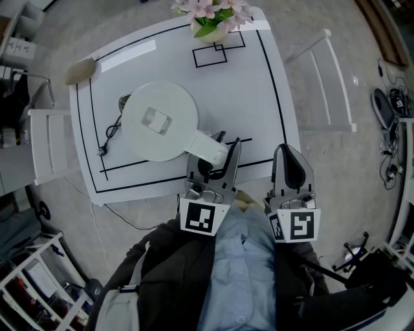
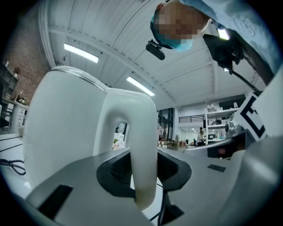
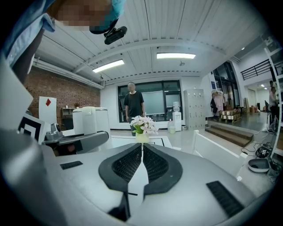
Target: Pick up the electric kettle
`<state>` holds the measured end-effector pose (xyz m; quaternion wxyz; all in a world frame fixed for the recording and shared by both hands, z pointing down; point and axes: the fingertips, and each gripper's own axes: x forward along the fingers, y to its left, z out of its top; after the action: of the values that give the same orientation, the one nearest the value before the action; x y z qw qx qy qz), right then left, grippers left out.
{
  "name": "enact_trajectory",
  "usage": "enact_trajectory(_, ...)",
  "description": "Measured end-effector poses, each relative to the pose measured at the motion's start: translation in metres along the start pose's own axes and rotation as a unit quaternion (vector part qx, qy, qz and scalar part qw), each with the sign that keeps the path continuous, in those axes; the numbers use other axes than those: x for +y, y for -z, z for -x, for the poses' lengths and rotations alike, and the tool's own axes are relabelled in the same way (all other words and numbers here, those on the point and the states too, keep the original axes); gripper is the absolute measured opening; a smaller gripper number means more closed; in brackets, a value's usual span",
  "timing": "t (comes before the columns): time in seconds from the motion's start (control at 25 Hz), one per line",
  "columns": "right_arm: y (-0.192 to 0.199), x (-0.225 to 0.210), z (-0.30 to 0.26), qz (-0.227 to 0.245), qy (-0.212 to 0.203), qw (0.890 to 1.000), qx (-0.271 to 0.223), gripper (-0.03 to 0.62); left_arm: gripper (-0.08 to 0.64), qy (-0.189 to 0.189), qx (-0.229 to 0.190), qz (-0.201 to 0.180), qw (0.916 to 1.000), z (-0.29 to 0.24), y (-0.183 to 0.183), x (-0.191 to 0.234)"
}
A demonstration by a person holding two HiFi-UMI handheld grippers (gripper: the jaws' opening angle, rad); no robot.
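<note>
My left tongs (image 1: 226, 147) clamp the kettle (image 1: 158, 121) by its handle, near the front edge of the worktop (image 1: 259, 103). My right tongs (image 1: 288, 158) are pressed together, holding nothing (bare surface toward the right edge).

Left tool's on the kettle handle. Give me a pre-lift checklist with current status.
1. Handle of the white electric kettle seated in the left tool: ok, a pad presses on each side of it.
2. Right tool out of the way: ok, it is shut, empty and apart from the kettle.
3. Black power cord free to follow: cannot tell. It lies on the white table left of the kettle, and its kettle end is hidden.
4. Pink flowers in a vase clear of the lift path: ok, they stand at the far edge.
5. Water load: cannot tell, the body is opaque.
</note>
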<state>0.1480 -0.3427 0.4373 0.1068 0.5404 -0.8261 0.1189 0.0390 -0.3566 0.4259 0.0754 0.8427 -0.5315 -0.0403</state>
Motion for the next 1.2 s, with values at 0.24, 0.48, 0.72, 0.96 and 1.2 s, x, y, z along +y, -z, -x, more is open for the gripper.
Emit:
enact_trajectory(0.24, -0.009, 0.002, 0.004, 0.0, -0.001, 1.0, -0.015, 0.018, 0.111, 0.0, -0.01, 0.016, 0.9998, 0.001, -0.008, 0.007)
enact_trajectory(0.48, -0.02, 0.006, 0.006, -0.001, 0.002, 1.0, -0.029, 0.018, 0.112, 0.006, -0.017, 0.026, 0.9995, 0.003, -0.016, 0.012)
enact_trajectory(0.72, -0.027, 0.011, 0.006, -0.002, 0.005, 0.999, -0.039, 0.018, 0.111, 0.015, -0.03, 0.032, 0.9989, 0.007, -0.026, 0.016)
enact_trajectory(0.96, -0.036, 0.017, 0.004, -0.001, 0.01, 0.999, -0.046, 0.018, 0.112, 0.022, -0.037, 0.032, 0.9985, 0.01, -0.035, 0.022)
enact_trajectory(1.2, -0.044, 0.024, 0.006, -0.001, 0.012, 0.998, -0.058, 0.018, 0.114, 0.036, -0.055, 0.013, 0.9977, 0.012, -0.053, 0.02)
